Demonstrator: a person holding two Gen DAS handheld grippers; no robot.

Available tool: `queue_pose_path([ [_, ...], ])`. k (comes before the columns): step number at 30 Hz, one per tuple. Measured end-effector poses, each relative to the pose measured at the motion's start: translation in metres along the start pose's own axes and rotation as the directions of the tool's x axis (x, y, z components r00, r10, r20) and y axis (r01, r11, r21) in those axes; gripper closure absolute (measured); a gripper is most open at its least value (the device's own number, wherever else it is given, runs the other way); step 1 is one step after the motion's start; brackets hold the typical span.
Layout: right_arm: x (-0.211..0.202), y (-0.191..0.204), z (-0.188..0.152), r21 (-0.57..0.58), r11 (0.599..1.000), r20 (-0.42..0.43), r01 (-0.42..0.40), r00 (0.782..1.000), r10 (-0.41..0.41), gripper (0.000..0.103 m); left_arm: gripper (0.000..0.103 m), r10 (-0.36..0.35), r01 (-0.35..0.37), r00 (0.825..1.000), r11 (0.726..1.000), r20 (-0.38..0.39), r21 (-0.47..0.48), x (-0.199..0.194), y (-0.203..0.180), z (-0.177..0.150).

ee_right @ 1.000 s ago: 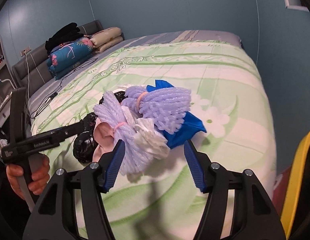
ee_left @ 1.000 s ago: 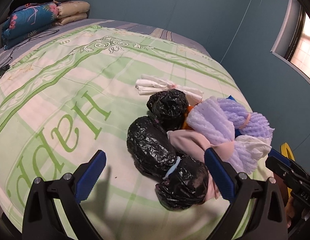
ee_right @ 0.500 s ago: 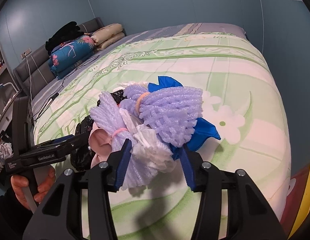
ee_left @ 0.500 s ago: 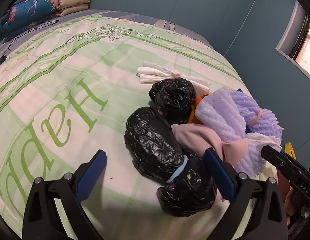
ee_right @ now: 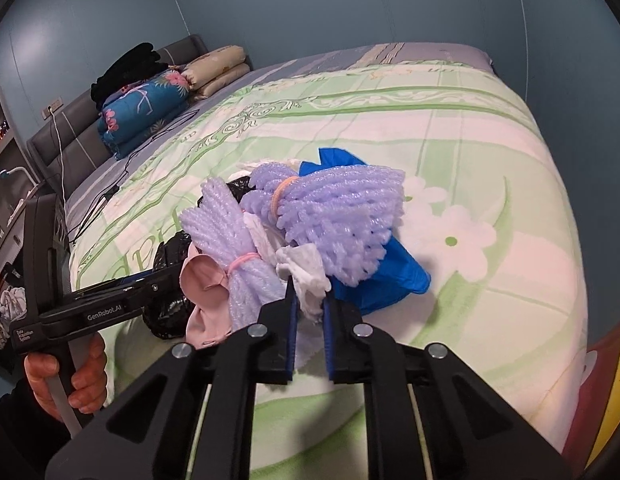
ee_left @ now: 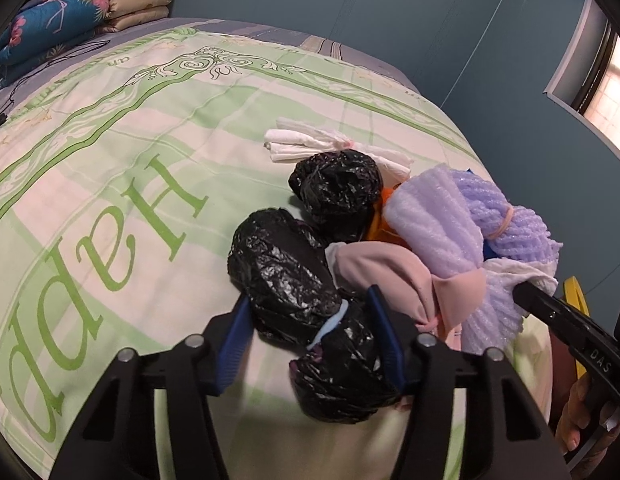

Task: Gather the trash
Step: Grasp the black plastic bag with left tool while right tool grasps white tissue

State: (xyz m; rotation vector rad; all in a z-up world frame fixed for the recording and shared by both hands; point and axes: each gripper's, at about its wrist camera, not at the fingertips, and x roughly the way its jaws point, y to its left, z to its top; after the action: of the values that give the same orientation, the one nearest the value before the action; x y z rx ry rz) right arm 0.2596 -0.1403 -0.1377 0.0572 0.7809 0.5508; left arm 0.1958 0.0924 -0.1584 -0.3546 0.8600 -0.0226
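The left gripper (ee_left: 310, 332), jaws closing, straddles a crumpled black plastic bag bundle (ee_left: 306, 312) whose long axis runs away leftward between them. The right gripper (ee_right: 308, 308) pinches a white foam net (ee_right: 306, 268) that extends straight ahead.

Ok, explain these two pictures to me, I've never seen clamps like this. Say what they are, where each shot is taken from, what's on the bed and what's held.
These are hand-held grippers, one per hand, each carrying a camera that looks along its fingers. The left view shows the left gripper closing around a black bag bundle. The right view shows the right gripper shut on a white foam net. On the green bedspread lies a trash pile: black bags, purple foam nets, pink cloth, a blue bag. A hand grips the left handle.
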Motion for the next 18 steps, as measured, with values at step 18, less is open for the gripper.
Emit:
queue_pose_path([
  [18, -0.07, -0.03, -0.001, 0.077, 0.996, 0.117, 0.054, 0.991, -0.062, 0.094, 0.055, -0.008, 0.008, 0.995, 1.0, 0.098, -0.004, -0.051, 0.002, 0.005],
])
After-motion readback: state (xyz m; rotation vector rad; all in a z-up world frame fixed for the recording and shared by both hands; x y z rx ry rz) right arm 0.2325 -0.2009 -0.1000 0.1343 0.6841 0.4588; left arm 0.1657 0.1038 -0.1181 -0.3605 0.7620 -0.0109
